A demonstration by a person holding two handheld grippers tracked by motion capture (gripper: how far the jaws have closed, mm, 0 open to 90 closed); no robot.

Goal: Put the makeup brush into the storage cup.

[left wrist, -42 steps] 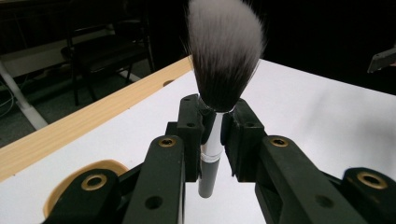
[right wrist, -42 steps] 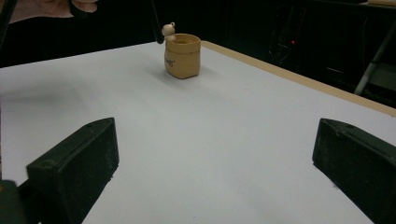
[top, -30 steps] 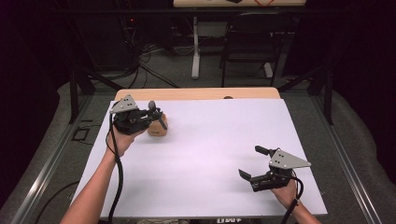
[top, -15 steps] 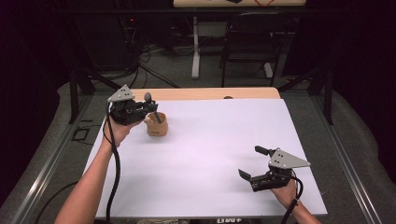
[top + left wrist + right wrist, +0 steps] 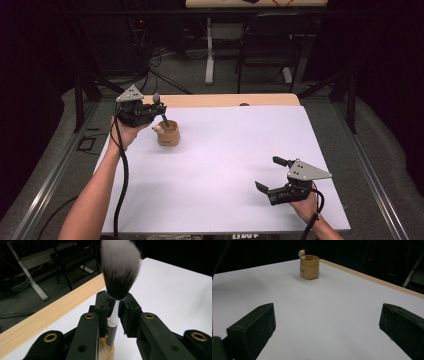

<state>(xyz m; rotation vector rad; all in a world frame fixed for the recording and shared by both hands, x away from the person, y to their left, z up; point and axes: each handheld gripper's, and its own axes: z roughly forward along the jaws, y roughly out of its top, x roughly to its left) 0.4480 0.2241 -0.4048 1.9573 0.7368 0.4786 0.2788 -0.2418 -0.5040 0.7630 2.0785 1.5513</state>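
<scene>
The person's left forearm reached up the left side of the desk (image 5: pixel 225 165), the hand wrapped around the left hand-held gripper (image 5: pixel 156 111) at the far left corner. Its jaws were closed on a makeup brush (image 5: pixel 117 287), pinching the silver collar just under the bristles. The brush stood nearly upright, tilted a little, with its grey handle going down into a small tan cup (image 5: pixel 168 133) and its bristle head above the jaws. The bristles were dark at the base and pale grey-white at the tip, fanned into a soft dome.

The right hand held the right hand-held gripper (image 5: pixel 274 175) low at the near right of the desk, well apart from the cup. Its jaws were spread wide with nothing between them, pointing across the white surface.

The cup stood upright on the desk near the far left edge. It had a small round knob at its rim and a dark mark on its side, too small to read.
</scene>
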